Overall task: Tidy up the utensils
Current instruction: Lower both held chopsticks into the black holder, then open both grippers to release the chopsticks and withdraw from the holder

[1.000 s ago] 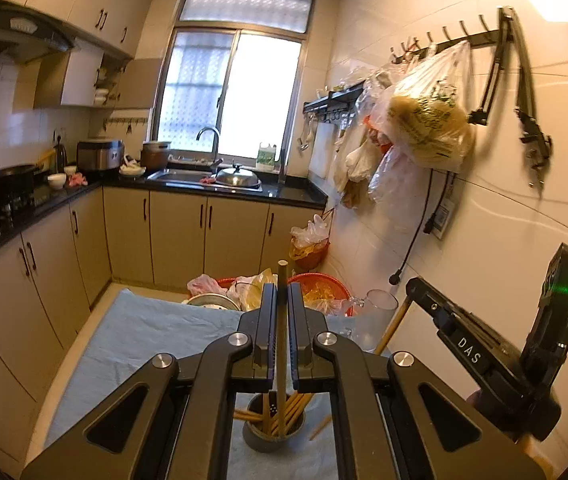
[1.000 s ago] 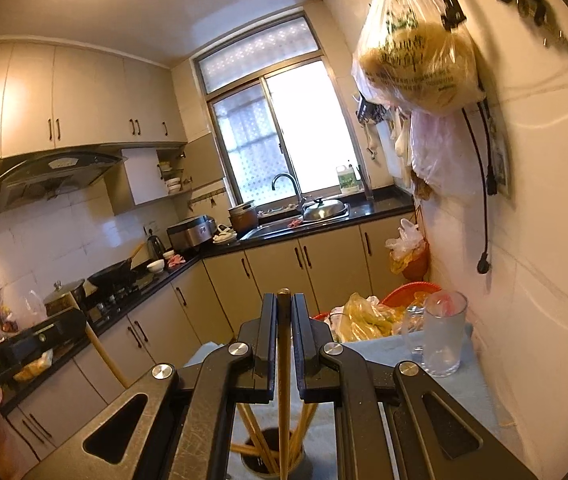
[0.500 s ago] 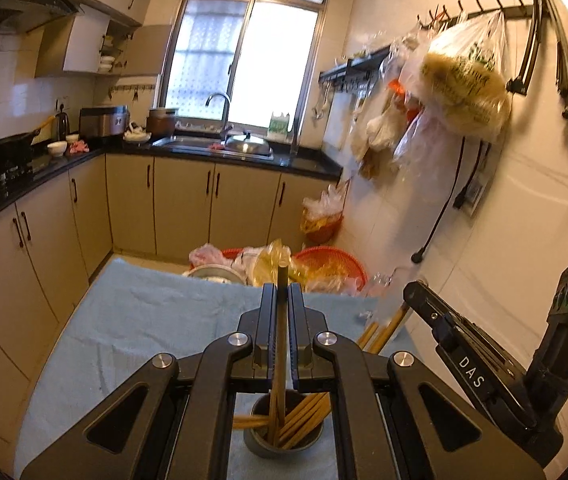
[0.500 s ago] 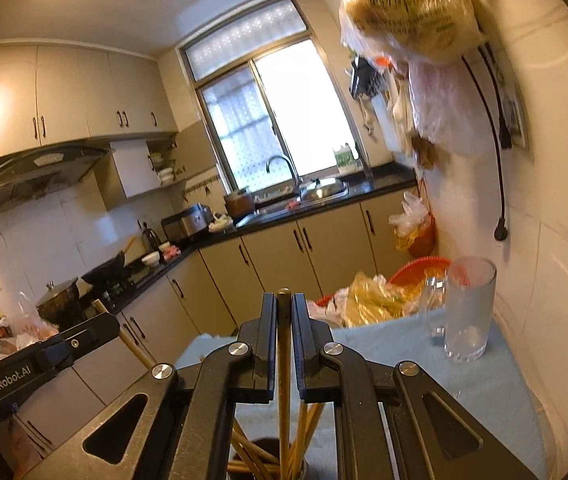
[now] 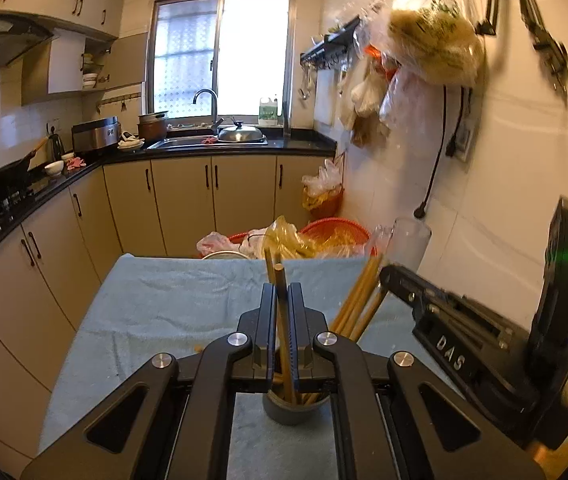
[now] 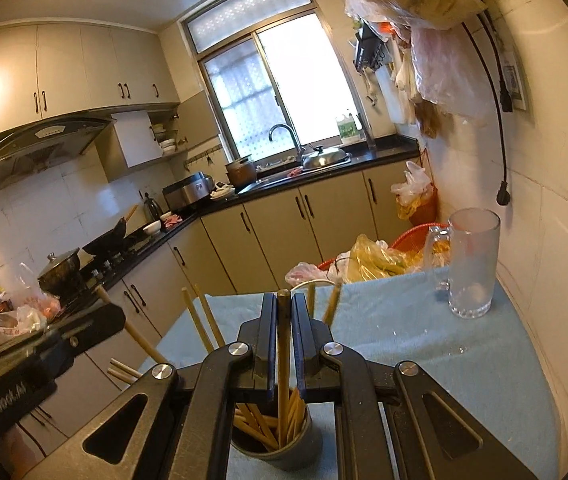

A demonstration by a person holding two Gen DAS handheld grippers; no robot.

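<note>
A grey cup (image 5: 295, 410) (image 6: 280, 446) stands on the blue cloth (image 5: 172, 312) with several wooden chopsticks (image 5: 358, 300) (image 6: 204, 326) leaning out of it. My left gripper (image 5: 282, 290) is shut on one upright chopstick (image 5: 283, 308) whose lower end reaches into the cup. My right gripper (image 6: 284, 300) is shut on another chopstick (image 6: 283, 344), its lower end also down inside the cup. Each gripper shows in the other's view: the right one (image 5: 464, 344) at the right, the left one (image 6: 36, 364) at the left.
A clear glass mug (image 6: 470, 264) (image 5: 408, 240) stands on the cloth by the tiled wall. Plastic bags (image 5: 284, 238) and a red basket (image 5: 338, 230) lie beyond the far edge. Bags hang from wall hooks (image 5: 432, 36) overhead. Cabinets and counter run along the left.
Both grippers have come down toward the cup, each still shut on its chopstick. The chopsticks' lower ends now sit deeper in the cup.
</note>
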